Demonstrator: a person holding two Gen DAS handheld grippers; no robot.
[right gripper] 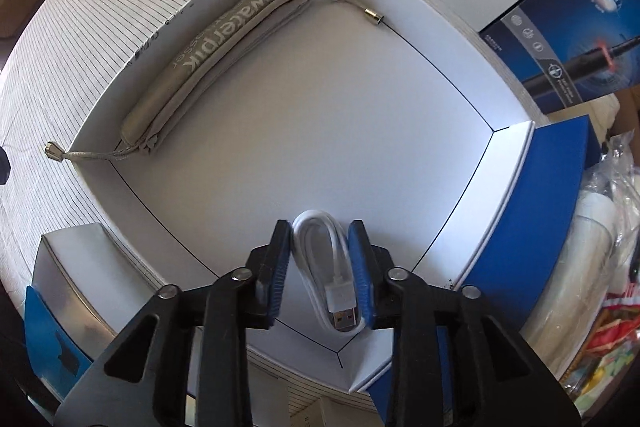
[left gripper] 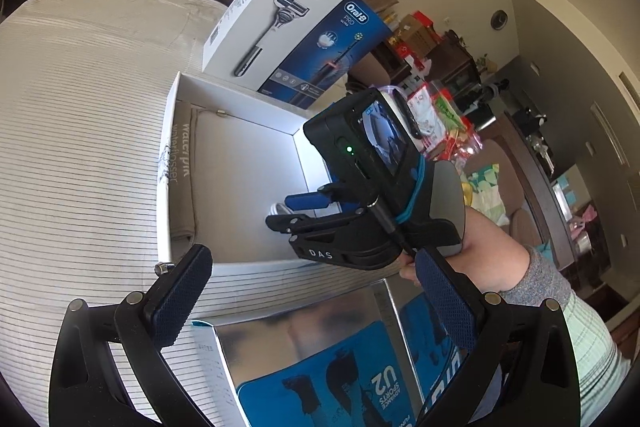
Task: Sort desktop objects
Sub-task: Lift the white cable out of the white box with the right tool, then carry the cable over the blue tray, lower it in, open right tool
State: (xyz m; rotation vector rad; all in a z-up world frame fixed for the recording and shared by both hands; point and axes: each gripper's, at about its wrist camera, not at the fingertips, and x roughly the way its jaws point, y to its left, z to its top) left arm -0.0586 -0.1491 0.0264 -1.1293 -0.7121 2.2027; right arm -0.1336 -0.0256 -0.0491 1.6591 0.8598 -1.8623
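A: Your right gripper (right gripper: pixel 320 275) points straight down into the white box (right gripper: pixel 460 27), pads touching the coiled white USB cable (right gripper: pixel 320 259) near the box's corner. Set it flat, then part the jaws fully.

B: And your left gripper (left gripper: pixel 308 307)?

A: Apart, empty, hovering over the silver box (left gripper: pixel 304 347) marked "U2 Advance Sports". The grey pouch (right gripper: pixel 208 55) reads "waterpik"; behind stand the Gillette box (left gripper: pixel 272 15) and Oral-B box (left gripper: pixel 340 43).

Left view oblique, right straight down; both share white box (left gripper: pixel 172 131) (right gripper: pixel 400 27).
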